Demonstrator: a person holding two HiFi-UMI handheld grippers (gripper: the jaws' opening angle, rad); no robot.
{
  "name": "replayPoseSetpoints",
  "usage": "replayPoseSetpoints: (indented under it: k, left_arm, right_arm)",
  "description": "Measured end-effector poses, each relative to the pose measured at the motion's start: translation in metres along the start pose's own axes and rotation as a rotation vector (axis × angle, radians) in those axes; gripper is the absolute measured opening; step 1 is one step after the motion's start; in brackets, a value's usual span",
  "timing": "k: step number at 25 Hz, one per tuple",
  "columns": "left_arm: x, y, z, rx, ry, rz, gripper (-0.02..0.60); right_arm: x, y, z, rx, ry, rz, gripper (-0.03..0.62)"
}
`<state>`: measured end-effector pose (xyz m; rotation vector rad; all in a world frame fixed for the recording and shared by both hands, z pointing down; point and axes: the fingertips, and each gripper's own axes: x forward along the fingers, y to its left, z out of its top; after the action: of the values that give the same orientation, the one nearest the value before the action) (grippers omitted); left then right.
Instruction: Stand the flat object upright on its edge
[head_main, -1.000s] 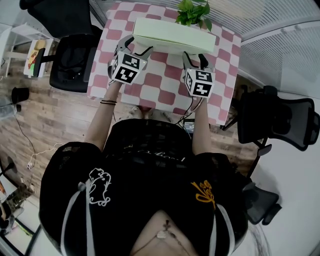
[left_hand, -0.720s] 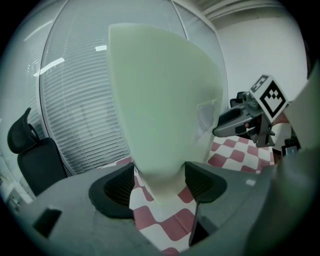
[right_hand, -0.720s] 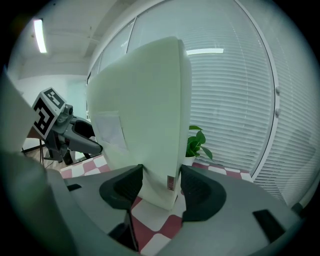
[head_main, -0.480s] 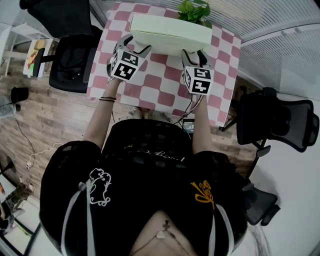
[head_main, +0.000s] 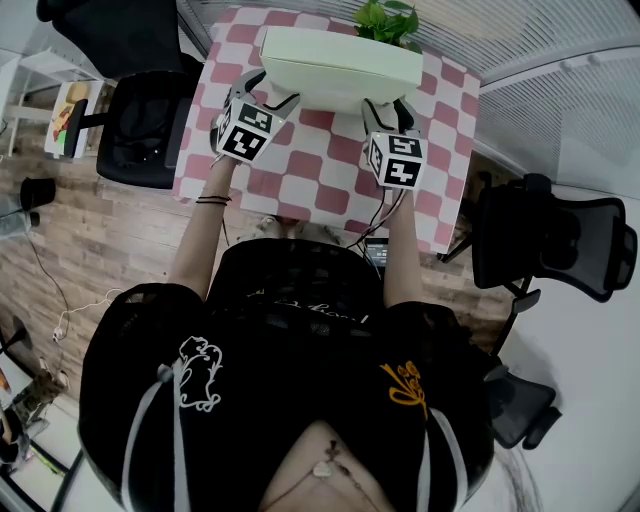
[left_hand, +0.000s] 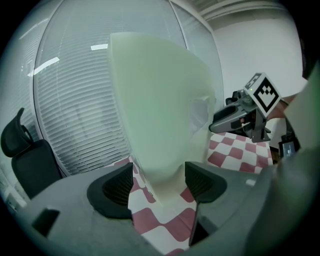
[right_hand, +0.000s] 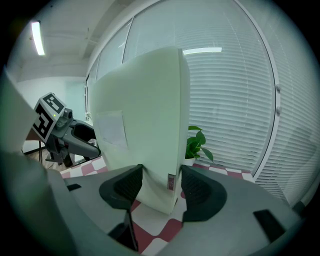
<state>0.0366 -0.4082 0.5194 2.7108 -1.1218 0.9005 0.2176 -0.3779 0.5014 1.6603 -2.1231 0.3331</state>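
The flat object is a thick pale green foam cushion (head_main: 340, 70). It stands on its long edge on the red-and-white checked table (head_main: 320, 180), held at both ends. My left gripper (head_main: 270, 95) is shut on its left lower corner; in the left gripper view the cushion (left_hand: 160, 110) narrows where it sits between the pads of the left gripper (left_hand: 159, 182). My right gripper (head_main: 385, 108) is shut on the right end. In the right gripper view the cushion (right_hand: 140, 125) is pinched on both faces by the right gripper (right_hand: 161, 187).
A potted green plant (head_main: 385, 20) stands just behind the cushion at the table's far edge. A black office chair (head_main: 140, 120) is left of the table and another (head_main: 560, 240) is to its right. White window blinds (right_hand: 235, 100) lie beyond the table.
The cushion and both grippers have shifted slightly toward the far side of the table. Both grips are unchanged.
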Motion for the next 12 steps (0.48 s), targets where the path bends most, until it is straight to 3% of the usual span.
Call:
replayPoseSetpoints:
  k: [12]
  left_arm:
    - [-0.0074,-0.0014,-0.0057,-0.020,-0.018,-0.031,0.327]
  right_arm:
    - [0.0050,-0.0036,0.0011,0.024,-0.003,-0.028,0.242]
